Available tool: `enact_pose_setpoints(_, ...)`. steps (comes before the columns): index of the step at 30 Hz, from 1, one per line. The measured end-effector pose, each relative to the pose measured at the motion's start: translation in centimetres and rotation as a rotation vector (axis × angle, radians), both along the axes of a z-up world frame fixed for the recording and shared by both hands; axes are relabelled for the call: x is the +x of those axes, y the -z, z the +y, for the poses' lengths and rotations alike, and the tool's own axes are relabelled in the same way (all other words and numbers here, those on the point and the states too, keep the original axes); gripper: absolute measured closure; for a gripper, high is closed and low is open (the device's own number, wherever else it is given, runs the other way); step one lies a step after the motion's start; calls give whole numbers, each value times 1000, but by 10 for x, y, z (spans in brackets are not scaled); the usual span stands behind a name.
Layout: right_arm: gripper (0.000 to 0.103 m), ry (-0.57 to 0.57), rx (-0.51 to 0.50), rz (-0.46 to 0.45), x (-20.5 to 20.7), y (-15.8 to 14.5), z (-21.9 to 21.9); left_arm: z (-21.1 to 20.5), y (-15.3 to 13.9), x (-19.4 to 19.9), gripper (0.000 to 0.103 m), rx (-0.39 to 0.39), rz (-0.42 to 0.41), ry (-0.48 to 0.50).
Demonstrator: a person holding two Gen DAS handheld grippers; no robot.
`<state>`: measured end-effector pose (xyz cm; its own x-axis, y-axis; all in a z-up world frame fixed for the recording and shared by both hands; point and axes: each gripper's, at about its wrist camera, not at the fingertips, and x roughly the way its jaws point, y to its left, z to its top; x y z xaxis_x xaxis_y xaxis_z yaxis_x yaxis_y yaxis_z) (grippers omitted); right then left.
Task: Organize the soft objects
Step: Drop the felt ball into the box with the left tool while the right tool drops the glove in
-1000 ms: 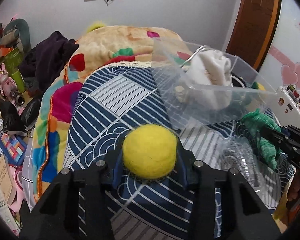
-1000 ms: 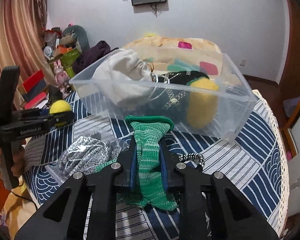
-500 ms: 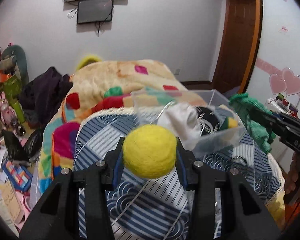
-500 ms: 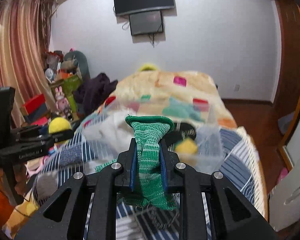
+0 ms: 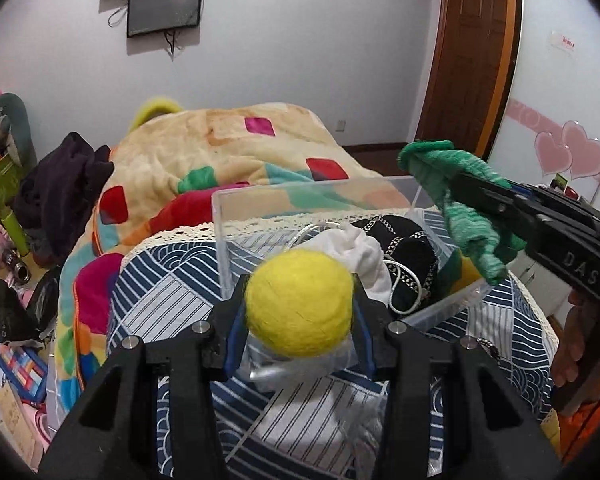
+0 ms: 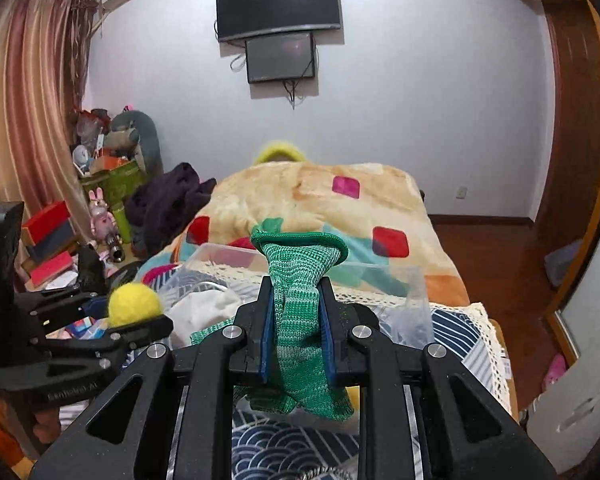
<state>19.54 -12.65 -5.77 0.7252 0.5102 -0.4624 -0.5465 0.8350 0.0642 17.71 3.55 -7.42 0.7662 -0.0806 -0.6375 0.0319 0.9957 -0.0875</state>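
Observation:
My left gripper (image 5: 299, 314) is shut on a yellow felt ball (image 5: 300, 304), held above the near edge of a clear plastic bin (image 5: 316, 196). The bin holds a white cloth (image 5: 366, 252), a black patterned cloth (image 5: 404, 248) and something yellow. My right gripper (image 6: 296, 320) is shut on a green knitted sock (image 6: 300, 320), held up over the bin's right side; the sock also shows in the left wrist view (image 5: 460, 200). The ball and left gripper show at the left of the right wrist view (image 6: 134, 306).
The bin stands on a blue and white patterned cloth (image 5: 164, 304) with a lace edge. A colourful blanket (image 5: 220, 148) lies behind it. A crinkled clear bag (image 5: 356, 400) lies below the ball. Clutter and toys (image 6: 100, 200) fill the left side. A door (image 5: 472, 60) is at the right.
Both grippers have risen and moved towards the bin with their loads. The bin now lies lower in both views, under the ball and the sock.

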Motion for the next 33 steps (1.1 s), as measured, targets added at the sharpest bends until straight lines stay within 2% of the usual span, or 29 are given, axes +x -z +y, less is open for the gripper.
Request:
enact_pose_setpoints(7,85,5,-84,74,24,19,13,-8,16,24,59,25,49,12)
enact_pose_setpoints(10,85,0,-127,89,27,25,17,-11,19,28,59,62,32,2)
enact_pose_setpoints(17,84,-31,-205,128,32,39,28,-16,21,32,58,82,37,12)
enact_pose_setpoints(23,79,-32,-188,163,31,38,19,-13,18,24,52,49,34,17)
enact_pose_setpoints(27,76,-31,-196,131,24,33,14,-13,13,15,47,47,20,22)
enact_pose_setpoints(29,68,-29,-194,112,19,29,13,-12,8,10,45,40,11,25)
enact_pose_setpoints(31,64,-25,-190,91,15,25,11,-12,3,5,39,36,-3,21)
enact_pose_setpoints(33,60,-20,-189,67,11,19,9,-12,-6,-1,37,29,-29,14)
